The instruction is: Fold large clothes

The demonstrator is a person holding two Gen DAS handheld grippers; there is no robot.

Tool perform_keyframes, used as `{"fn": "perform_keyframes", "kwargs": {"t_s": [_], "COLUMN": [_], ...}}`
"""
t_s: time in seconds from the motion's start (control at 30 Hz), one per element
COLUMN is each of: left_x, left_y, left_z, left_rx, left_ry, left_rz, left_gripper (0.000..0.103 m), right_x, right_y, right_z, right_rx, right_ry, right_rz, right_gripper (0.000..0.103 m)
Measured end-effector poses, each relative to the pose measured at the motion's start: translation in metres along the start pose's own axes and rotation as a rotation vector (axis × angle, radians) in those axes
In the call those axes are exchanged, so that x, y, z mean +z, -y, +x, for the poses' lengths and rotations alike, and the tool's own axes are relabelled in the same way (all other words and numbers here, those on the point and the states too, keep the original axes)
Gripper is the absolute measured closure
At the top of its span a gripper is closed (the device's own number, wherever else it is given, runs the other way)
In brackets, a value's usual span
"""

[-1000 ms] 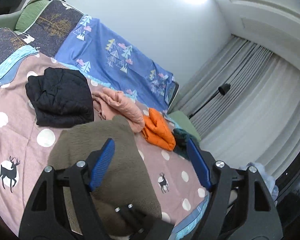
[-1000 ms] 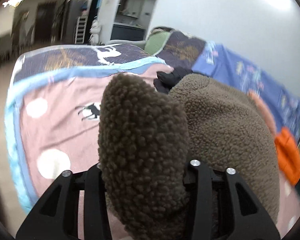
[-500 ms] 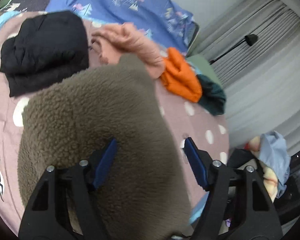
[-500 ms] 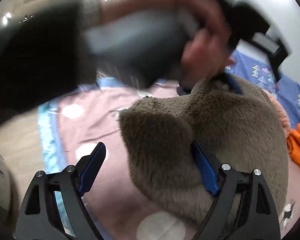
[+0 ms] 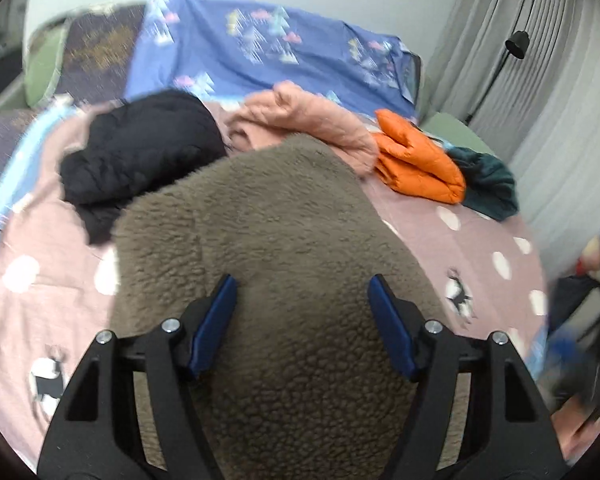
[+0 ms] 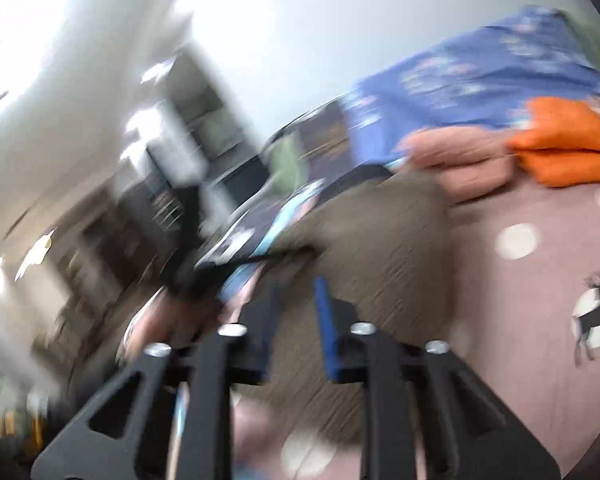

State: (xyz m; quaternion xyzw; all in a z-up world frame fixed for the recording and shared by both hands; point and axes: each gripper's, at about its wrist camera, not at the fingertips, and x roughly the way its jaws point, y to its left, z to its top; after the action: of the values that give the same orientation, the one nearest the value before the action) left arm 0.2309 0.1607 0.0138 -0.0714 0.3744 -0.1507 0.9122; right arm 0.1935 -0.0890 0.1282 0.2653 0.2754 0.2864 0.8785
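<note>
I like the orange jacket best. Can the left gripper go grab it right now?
Probably yes. The left gripper is open and holds nothing. The folded orange jacket lies in plain view ahead to the right, past the brown fleece. Nothing covers it, though a pink fleece and a dark green garment touch its sides.

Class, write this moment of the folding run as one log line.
step: folding brown fleece on bed | left gripper: open above fleece | right gripper: fingers close together, blurred, grasp unclear | behind: black, pink, orange garments
</note>
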Motion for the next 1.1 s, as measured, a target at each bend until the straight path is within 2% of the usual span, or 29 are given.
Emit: {"fn": "perform_keyframes", "kwargs": {"t_s": [0.07, 0.17, 0.23, 0.3, 0.4, 0.53, 0.63, 0.73, 0.93, 1.1], "left_x": [-0.008, -0.017, -0.018, -0.018, -0.014, -0.011, -0.002, 0.001, -0.014, -0.036], "left_y": [0.003, 0.005, 0.007, 0.005, 0.003, -0.002, -0.003, 0.001, -0.020, -0.042], "left_z": [-0.006, -0.009, -0.012, -0.014, -0.013, -0.017, -0.023, -0.020, 0.017, 0.025], "left_rx": [0.098, 0.198, 0.250, 0.294, 0.341, 0.335, 0.279, 0.286, 0.300, 0.244], "left_ry": [0.068, 0.122, 0.144, 0.150, 0.134, 0.116, 0.140, 0.153, 0.083, 0.118], "left_rz": [0.011, 0.010, 0.004, -0.010, -0.033, -0.109, -0.193, -0.180, -0.204, -0.260], "left_gripper": [0.028, 0.028, 0.028, 0.027, 0.027, 0.028, 0.028, 0.028, 0.034, 0.031], "right_x": [0.015, 0.027, 0.025, 0.015, -0.002, -0.005, -0.011, -0.015, -0.022, -0.034], "right_y": [0.002, 0.007, 0.008, 0.014, 0.027, 0.015, 0.008, 0.007, 0.007, 0.006], "right_z": [0.020, 0.055, 0.080, 0.104, 0.119, 0.119, 0.123, 0.127, 0.138, 0.149], "right_rx": [-0.035, -0.068, -0.096, -0.164, -0.173, -0.228, -0.264, -0.275, -0.291, -0.298], "right_ry": [0.013, -0.024, -0.074, -0.136, -0.179, -0.187, -0.197, -0.203, -0.212, -0.187], "right_rz": [0.035, 0.073, 0.083, 0.090, 0.128, 0.047, 0.010, -0.002, -0.059, -0.093], "right_gripper": [0.086, 0.086, 0.086, 0.086, 0.087, 0.087, 0.087, 0.087, 0.087, 0.087]}}
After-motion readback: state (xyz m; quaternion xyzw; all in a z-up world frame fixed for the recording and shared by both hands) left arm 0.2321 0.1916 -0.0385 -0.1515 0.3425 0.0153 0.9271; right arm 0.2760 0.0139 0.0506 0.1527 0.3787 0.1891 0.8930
